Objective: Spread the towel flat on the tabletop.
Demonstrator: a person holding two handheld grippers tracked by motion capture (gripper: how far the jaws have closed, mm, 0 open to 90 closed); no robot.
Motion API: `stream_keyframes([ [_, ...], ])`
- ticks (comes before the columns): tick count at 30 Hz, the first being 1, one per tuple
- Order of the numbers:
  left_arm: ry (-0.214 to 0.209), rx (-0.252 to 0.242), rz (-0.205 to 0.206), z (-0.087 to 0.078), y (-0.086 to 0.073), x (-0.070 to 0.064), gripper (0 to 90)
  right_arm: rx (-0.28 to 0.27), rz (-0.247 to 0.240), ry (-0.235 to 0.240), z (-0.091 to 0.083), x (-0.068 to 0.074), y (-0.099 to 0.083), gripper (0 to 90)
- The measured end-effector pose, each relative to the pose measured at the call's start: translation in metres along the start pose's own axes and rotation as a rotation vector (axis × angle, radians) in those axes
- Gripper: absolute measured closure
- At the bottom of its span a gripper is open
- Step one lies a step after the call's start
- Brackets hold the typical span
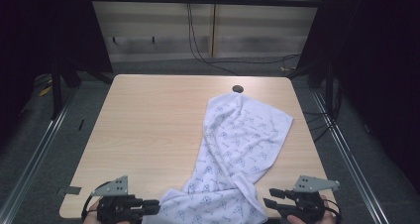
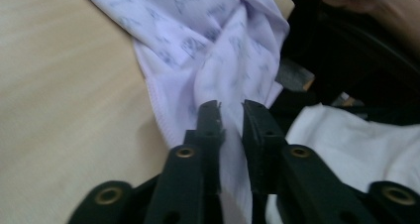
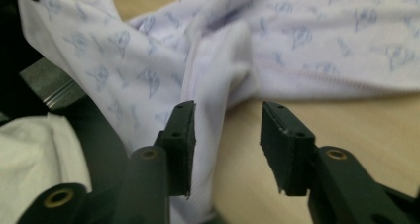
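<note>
My left gripper [image 2: 231,107] pinches a fold of the white patterned cloth [image 1: 237,154] at the near edge of the surface [image 1: 148,125]. My right gripper [image 3: 225,130] stands spread, one jaw against the cloth's hem. The cloth lies crumpled from the near edge toward the far right corner

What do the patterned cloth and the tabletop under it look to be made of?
The cloth looks like a soft knit cotton, matte white with a small blue print: it drapes in loose folds and shows a stitched hem in the right gripper view. The tabletop looks like light wood-grain laminate, smooth with a low sheen; whether it is real wood I cannot tell.
</note>
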State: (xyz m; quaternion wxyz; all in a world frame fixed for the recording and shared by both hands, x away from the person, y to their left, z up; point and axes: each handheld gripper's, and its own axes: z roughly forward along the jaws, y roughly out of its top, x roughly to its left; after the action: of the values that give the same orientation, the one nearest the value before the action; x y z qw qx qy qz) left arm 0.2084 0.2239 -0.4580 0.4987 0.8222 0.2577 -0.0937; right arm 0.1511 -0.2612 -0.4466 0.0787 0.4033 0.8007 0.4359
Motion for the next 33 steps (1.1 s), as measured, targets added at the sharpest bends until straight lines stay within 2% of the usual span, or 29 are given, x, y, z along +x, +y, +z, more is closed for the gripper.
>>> stream_keyframes([
  [1, 0.0, 0.0, 0.0, 0.0, 0.0, 0.0, 75.0, 0.0, 0.0, 0.0, 0.0, 0.0, 0.0, 56.3],
  [2, -0.006, -0.007, 0.014, 0.006, 0.012, 0.009, 73.6, -0.007, -0.014, 0.006, 0.01, -0.002, 0.013, 56.2],
  [4, 0.001, 0.002, 0.01, 0.016, 0.027, 0.021, 73.4, -0.009, -0.034, 0.009, 0.022, -0.004, 0.025, 56.8],
  [6, 0.05, 0.024, 0.011, 0.033, 0.038, 0.033, 73.6, 0.001, -0.037, 0.023, 0.038, -0.008, 0.037, 56.9],
  [8, 0.082, 0.039, 0.001, 0.052, 0.044, 0.046, 72.0, 0.023, -0.039, 0.05, 0.057, -0.013, 0.047, 57.0],
  [10, 0.094, 0.06, -0.029, 0.071, 0.049, 0.058, 67.2, 0.055, -0.045, 0.053, 0.076, -0.017, 0.054, 56.7],
  [12, 0.107, 0.087, -0.029, 0.086, 0.052, 0.065, 63.8, 0.078, -0.046, 0.064, 0.089, -0.019, 0.057, 56.6],
  [13, 0.107, 0.087, -0.029, 0.086, 0.052, 0.065, 61.8, 0.089, -0.038, 0.072, 0.095, -0.02, 0.058, 57.7],
  [14, 0.127, 0.103, -0.031, 0.1, 0.055, 0.07, 59.6, 0.112, -0.037, 0.087, 0.101, -0.021, 0.057, 61.7],
  [15, 0.13, 0.111, -0.043, 0.107, 0.055, 0.072, 58.1, 0.122, -0.04, 0.085, 0.103, -0.02, 0.057, 69.6],
  [16, 0.137, 0.129, -0.048, 0.114, 0.056, 0.073, 57.5, 0.116, -0.05, 0.067, 0.103, -0.019, 0.056, 75.8],
  [17, 0.137, 0.13, -0.041, 0.12, 0.055, 0.075, 58.8, 0.109, -0.045, 0.073, 0.101, -0.018, 0.055, 79.3],
  [18, 0.132, 0.12, -0.062, 0.125, 0.057, 0.075, 63.2, 0.085, -0.048, 0.06, 0.097, -0.018, 0.054, 81.4],
  [20, 0.135, 0.12, -0.061, 0.13, 0.059, 0.074, 70.9, 0.065, -0.043, 0.048, 0.092, -0.018, 0.054, 82.9],
  [21, 0.138, 0.142, -0.017, 0.139, 0.061, 0.067, 79.4, 0.035, -0.031, 0.038, 0.079, -0.018, 0.051, 83.7],
  [23, 0.177, 0.15, 0.013, 0.14, 0.063, 0.059, 85.5, 0.021, -0.021, 0.028, 0.068, -0.019, 0.047, 83.6],
  [24, 0.21, 0.162, 0.035, 0.139, 0.063, 0.056, 87.8, 0.007, -0.016, 0.02, 0.061, -0.019, 0.043, 83.6],
  [25, 0.225, 0.165, 0.048, 0.137, 0.063, 0.054, 88.2, -0.007, -0.006, 0.011, 0.054, -0.019, 0.039, 83.5],
  [29, 0.263, 0.132, 0.01, 0.114, 0.054, 0.059, 88.5, -0.042, 0.026, -0.021, 0.028, -0.022, 0.022, 83.4],
  [30, 0.263, 0.132, 0.01, 0.114, 0.054, 0.059, 88.6, -0.043, 0.04, -0.029, 0.022, -0.023, 0.018, 83.4],
  [31, 0.254, 0.104, -0.02, 0.098, 0.049, 0.06, 88.6, -0.049, 0.054, -0.036, 0.017, -0.022, 0.013, 83.3],
  [33, 0.245, 0.09, -0.033, 0.082, 0.044, 0.057, 88.6, -0.051, 0.067, -0.026, 0.011, -0.021, 0.006, 83.2],
])
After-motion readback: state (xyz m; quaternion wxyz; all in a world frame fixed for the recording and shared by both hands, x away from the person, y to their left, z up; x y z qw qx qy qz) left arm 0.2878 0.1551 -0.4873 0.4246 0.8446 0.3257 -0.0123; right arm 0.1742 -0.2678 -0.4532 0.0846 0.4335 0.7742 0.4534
